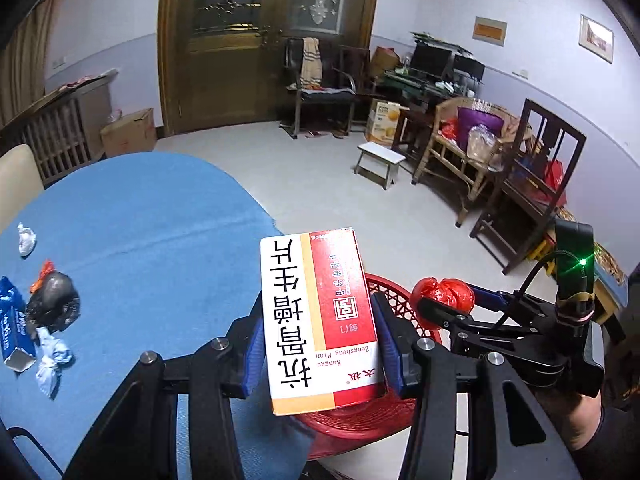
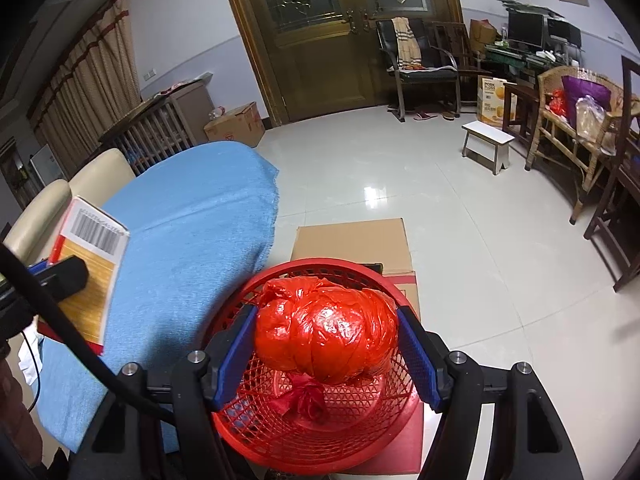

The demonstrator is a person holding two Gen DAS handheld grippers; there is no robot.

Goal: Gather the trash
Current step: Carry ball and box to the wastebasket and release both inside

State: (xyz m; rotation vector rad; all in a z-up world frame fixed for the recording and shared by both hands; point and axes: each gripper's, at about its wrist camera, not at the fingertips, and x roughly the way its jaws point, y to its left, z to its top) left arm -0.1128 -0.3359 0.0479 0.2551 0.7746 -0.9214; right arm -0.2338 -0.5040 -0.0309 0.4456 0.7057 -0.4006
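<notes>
My left gripper [image 1: 320, 332] is shut on a red-and-white medicine box [image 1: 316, 312], held over the edge of the blue-covered table [image 1: 140, 220] and above the red mesh basket [image 1: 396, 300]. The same box [image 2: 92, 264] shows at the left of the right wrist view. My right gripper [image 2: 326, 340] is shut on a knotted red plastic bag [image 2: 326, 332] hanging directly over the red mesh basket [image 2: 280, 420]. In the left wrist view the right gripper [image 1: 440, 304] holds that red bag [image 1: 442, 294] to the box's right.
On the table's left lie a black bag [image 1: 54, 300], a blue packet [image 1: 12, 328], crumpled tissues [image 1: 52, 360] and a white wad [image 1: 26, 238]. The basket stands on a cardboard box [image 2: 352, 244]. A white stool [image 2: 486, 140], chairs [image 1: 528, 184] and a wicker seat stand farther off.
</notes>
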